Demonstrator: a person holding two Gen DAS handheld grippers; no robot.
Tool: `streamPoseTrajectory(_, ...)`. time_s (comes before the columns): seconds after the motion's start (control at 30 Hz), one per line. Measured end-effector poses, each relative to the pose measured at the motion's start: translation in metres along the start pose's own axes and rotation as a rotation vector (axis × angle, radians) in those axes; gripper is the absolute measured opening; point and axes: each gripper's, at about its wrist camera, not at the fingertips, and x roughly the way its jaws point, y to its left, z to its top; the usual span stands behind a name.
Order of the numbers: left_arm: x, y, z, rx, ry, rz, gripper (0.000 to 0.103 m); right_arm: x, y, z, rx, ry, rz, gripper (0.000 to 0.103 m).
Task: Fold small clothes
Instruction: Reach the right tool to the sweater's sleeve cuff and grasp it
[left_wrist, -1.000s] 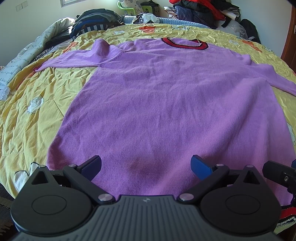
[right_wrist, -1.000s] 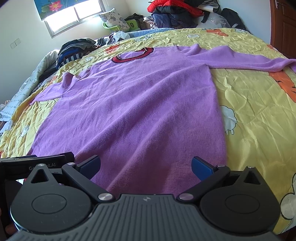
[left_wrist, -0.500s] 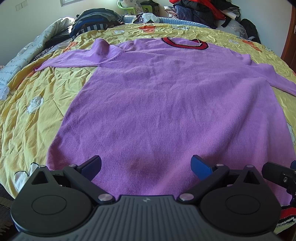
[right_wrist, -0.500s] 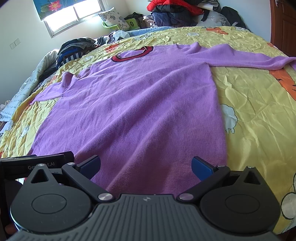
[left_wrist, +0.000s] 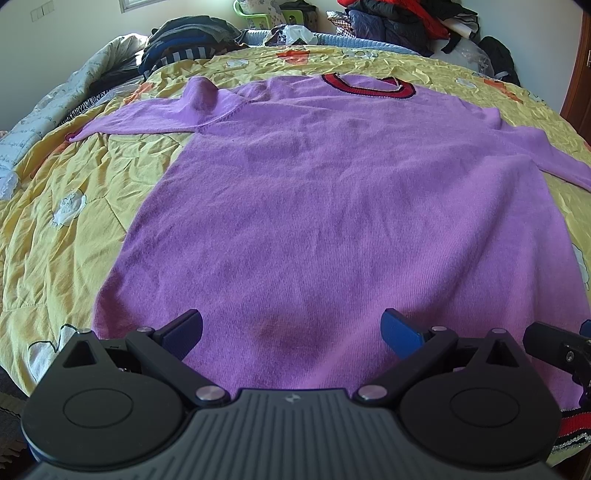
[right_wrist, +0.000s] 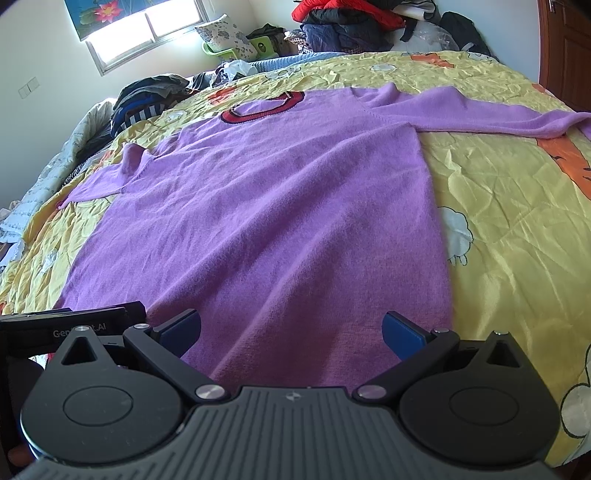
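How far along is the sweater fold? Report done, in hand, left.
Done: the purple sweater lies spread flat on the yellow bedspread, its sleeves stretched out sideways. In hand: nothing; the left gripper and right gripper are both open over the hem. Left: every fold, sleeves and body alike.

Spread flat on the bedspread (left_wrist: 74, 236): a sweater (left_wrist: 332, 221), hem near, neckline (left_wrist: 367, 85) far, one sleeve (left_wrist: 147, 118) out left, the other sleeve (right_wrist: 480, 114) out right. Above the near hem, side by side: left gripper (left_wrist: 291, 328) and right gripper (right_wrist: 291, 328), both with jaws wide apart. Heaped beyond the bed's far edge: clothes (right_wrist: 354, 22). Far left, another pile (left_wrist: 184, 44).
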Motion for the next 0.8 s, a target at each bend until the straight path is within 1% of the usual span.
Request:
streamPoseTrajectory(0.1, 0.0, 0.0, 0.0, 0.0, -0.001, 0.001, 0.103, 0.0, -0.002, 0.0, 0.008, -0.006, -0.002, 0.103)
streamPoseTrajectory(0.2, 0.0, -0.001, 0.0, 0.011, -0.01, 0.003, 0.103, -0.002, -0.008, 0.004, 0.015, -0.031, 0.011, 0.103)
streamPoseTrajectory(0.3, 0.002, -0.005, 0.005, 0.043, -0.028, 0.015, 0.103, -0.007, -0.021, 0.014, 0.007, -0.106, 0.05, 0.103)
streamPoseTrajectory(0.4, 0.007, -0.01, 0.015, 0.068, -0.038, 0.021, 0.103, -0.01, -0.047, 0.032, 0.034, -0.206, 0.081, 0.103)
streamPoseTrajectory(0.47, 0.01, -0.015, 0.024, 0.076, -0.041, 0.014, 0.103, -0.008, -0.074, 0.048, 0.089, -0.25, 0.086, 0.103)
streamPoseTrajectory(0.6, 0.012, -0.027, 0.044, 0.087, -0.072, 0.004, 0.103, -0.004, -0.148, 0.081, 0.251, -0.329, 0.075, 0.103)
streamPoseTrajectory(0.67, 0.013, -0.035, 0.054, 0.099, -0.086, 0.003, 0.103, -0.001, -0.187, 0.096, 0.321, -0.355, 0.024, 0.103)
streamPoseTrajectory(0.7, 0.015, -0.039, 0.059, 0.104, -0.09, 0.002, 0.103, 0.001, -0.209, 0.102, 0.365, -0.357, -0.016, 0.103)
streamPoseTrajectory(0.77, 0.018, -0.046, 0.067, 0.11, -0.098, 0.0, 0.103, 0.005, -0.252, 0.113, 0.481, -0.353, -0.086, 0.103)
streamPoseTrajectory(0.8, 0.021, -0.049, 0.07, 0.114, -0.097, 0.001, 0.103, 0.007, -0.276, 0.115, 0.544, -0.368, -0.092, 0.103)
